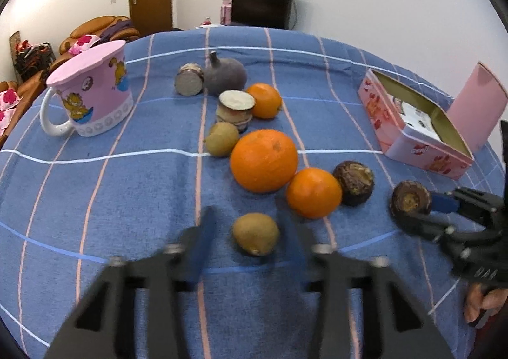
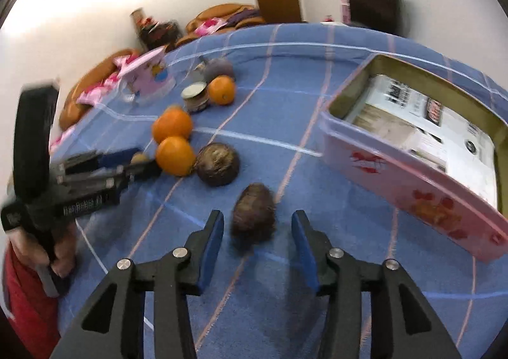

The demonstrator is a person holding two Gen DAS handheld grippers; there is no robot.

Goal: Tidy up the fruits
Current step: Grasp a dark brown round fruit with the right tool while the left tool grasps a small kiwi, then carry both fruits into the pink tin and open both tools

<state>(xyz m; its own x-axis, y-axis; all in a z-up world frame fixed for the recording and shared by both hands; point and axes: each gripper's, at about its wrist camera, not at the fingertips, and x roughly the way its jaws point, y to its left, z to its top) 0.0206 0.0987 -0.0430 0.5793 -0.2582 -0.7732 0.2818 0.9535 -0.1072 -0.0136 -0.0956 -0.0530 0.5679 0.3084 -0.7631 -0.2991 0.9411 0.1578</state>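
Left wrist view
Left hand-held gripper (image 1: pixel 250 232): held low over the blue checked cloth (image 1: pixel 95 200), fingers spread wide; a small brownish-green fruit (image 1: pixel 256 233) is seen lying between them, untouched on both sides.
Right hand-held gripper (image 1: pixel 416 206): seen entering from the right edge, level with the cloth; a dark brown fruit (image 1: pixel 410 200) sits between its fingers, though contact cannot be told from this view.
Fruits: a large orange (image 1: pixel 263 160) is touched by a smaller orange (image 1: pixel 313 192), and a second dark brown fruit (image 1: pixel 354 178) lies just beside that one.
Open room: bare cloth is shown to the left of the near fruit, up to the pink mug (image 1: pixel 92 89).
Edge: the open pink tin (image 1: pixel 422 140) stands near the cloth's right edge.

Right wrist view
Right hand-held gripper (image 2: pixel 258 225): tilted downward, blue pads parted wide; the dark brown fruit (image 2: pixel 253 216) is framed between them with a gap on each side, blurred.
Left hand-held gripper (image 2: pixel 139 162): seen at the left, gripped by a hand (image 2: pixel 60 251) below.
Open room: a strip of bare cloth is left between the fruit and the tin's (image 2: pixel 406 181) near wall.
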